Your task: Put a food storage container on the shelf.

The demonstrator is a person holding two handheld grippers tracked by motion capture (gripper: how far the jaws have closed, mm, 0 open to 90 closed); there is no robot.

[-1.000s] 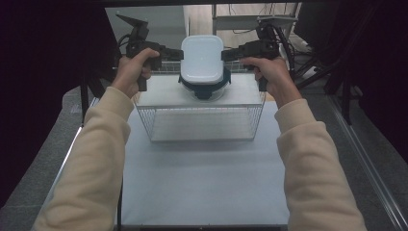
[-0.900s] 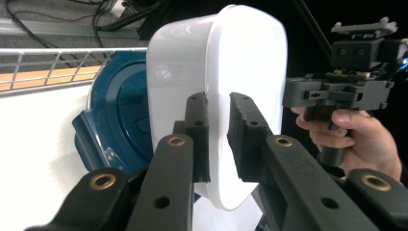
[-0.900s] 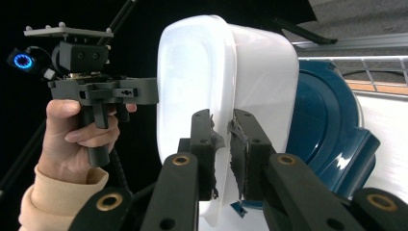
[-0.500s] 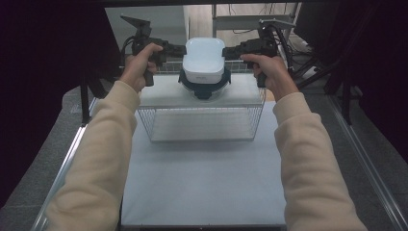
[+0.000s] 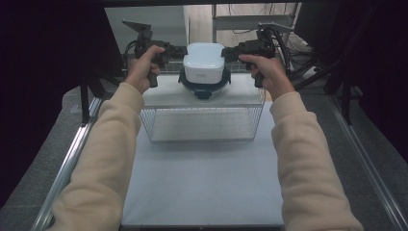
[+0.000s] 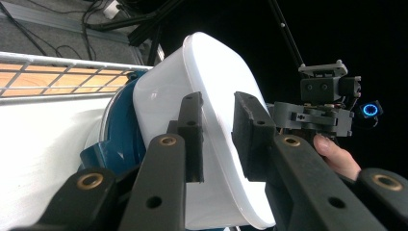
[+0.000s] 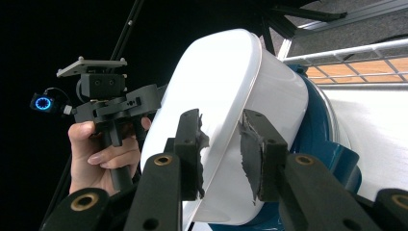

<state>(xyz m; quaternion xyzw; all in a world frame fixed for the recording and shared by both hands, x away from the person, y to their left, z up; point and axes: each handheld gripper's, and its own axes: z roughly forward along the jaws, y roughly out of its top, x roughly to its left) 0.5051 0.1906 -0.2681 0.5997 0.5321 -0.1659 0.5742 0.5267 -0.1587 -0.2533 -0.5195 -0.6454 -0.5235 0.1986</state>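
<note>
The left gripper (image 6: 217, 139) and the right gripper (image 7: 222, 151) each pinch the rim of a white rounded-square plastic container (image 5: 204, 62) from opposite sides, jaws nearly closed on it. Between them, the container rests on a dark blue round lid (image 5: 204, 89) atop a white wire-mesh basket (image 5: 202, 126).

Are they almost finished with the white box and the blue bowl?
Done: both claws, left and right, grip the white box by its rim. In hand: it is held over the blue bowl on the wire basket. Left: I can't tell whether it gets lifted away or set down.
</note>
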